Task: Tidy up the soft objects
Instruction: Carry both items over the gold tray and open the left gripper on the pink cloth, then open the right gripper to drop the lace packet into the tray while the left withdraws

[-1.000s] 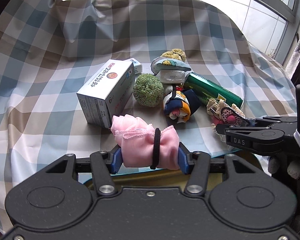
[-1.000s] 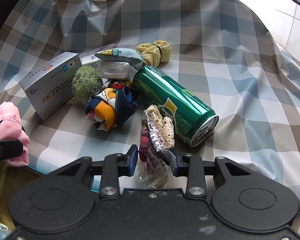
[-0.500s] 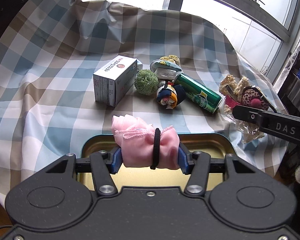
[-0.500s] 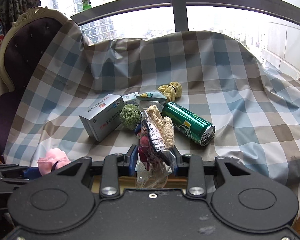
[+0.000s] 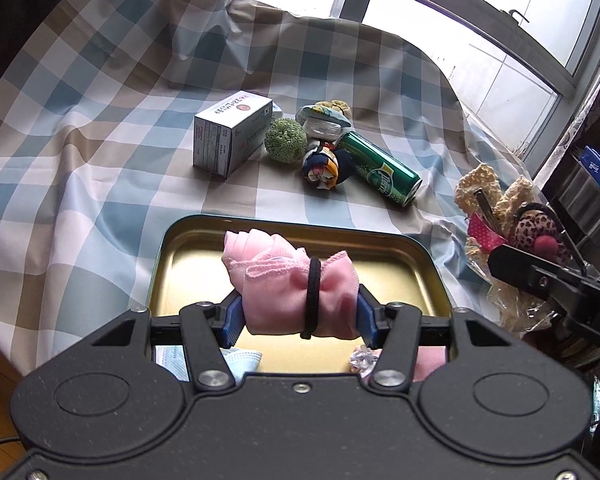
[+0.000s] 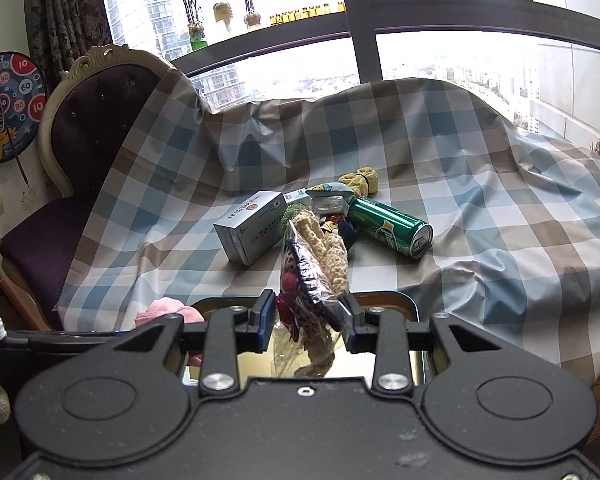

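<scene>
Left gripper [image 5: 300, 316] clamping pink rolled cloth with black hair tie [image 5: 296, 284], hovering over gold rectangular metal tin [image 5: 188, 248]. Right gripper [image 6: 310, 322] pinching clear plastic packet of crocheted hair accessories [image 6: 316, 268], hanging over tin's right edge.

The tin's [image 5: 158, 268] near end sits behind the left gripper body, so the blue mask [image 5: 240, 360] there shows only partly (box [image 5: 232, 134] print is too small to read).
</scene>
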`<state>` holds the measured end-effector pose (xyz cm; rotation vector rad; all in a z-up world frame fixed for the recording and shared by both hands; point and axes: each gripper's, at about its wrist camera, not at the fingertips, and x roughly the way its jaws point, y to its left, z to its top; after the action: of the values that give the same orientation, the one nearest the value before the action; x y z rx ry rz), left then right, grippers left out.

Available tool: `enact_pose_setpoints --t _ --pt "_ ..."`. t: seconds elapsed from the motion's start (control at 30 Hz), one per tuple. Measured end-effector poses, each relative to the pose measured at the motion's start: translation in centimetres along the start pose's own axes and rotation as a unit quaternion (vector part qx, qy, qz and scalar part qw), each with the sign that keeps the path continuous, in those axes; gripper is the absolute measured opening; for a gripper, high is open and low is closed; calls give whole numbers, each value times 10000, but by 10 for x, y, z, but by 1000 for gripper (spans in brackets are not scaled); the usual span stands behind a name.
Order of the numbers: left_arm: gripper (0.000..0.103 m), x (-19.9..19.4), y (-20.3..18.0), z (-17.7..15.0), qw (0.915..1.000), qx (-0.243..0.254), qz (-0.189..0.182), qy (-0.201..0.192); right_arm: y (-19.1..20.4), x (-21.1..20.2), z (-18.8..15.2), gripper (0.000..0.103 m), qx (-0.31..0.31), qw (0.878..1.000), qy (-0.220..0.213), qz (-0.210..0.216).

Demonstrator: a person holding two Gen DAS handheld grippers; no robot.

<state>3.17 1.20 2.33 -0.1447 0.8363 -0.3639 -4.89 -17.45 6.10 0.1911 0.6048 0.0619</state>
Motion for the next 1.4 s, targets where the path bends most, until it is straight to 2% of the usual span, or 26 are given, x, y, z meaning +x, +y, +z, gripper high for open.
enact_pose_setpoints --t 0.1,0.37,0.7,1.07,1.17,1.23,1.4 --pt "53 4 -6 -7 9998 28 -141 158 -1 -4 -7 33 75 10000 56 16" --pt "53 14 -14 -19 9987 116 -133 471 -10 -3 -17 33 250 9994 207 -80" --pt "64 16 -15 -22 9987 122 -5 494 -17 10 -21 33 368 9983 416 -186" --pt "65 15 -14 -24 9987 113 156 466 -16 29 -10 33 274 9983 402 -329" --pt "65 15 -14 -24 9987 115 182 458 -15 33 -5 37 253 9987 294 -339" --pt "65 15 -13 -24 9987 109 188 461 -14 33 -2 48 254 9989 191 -341" --pt "65 16 -12 -24 9987 85 184 470 -16 30 -2 48 237 9989 135 -377"
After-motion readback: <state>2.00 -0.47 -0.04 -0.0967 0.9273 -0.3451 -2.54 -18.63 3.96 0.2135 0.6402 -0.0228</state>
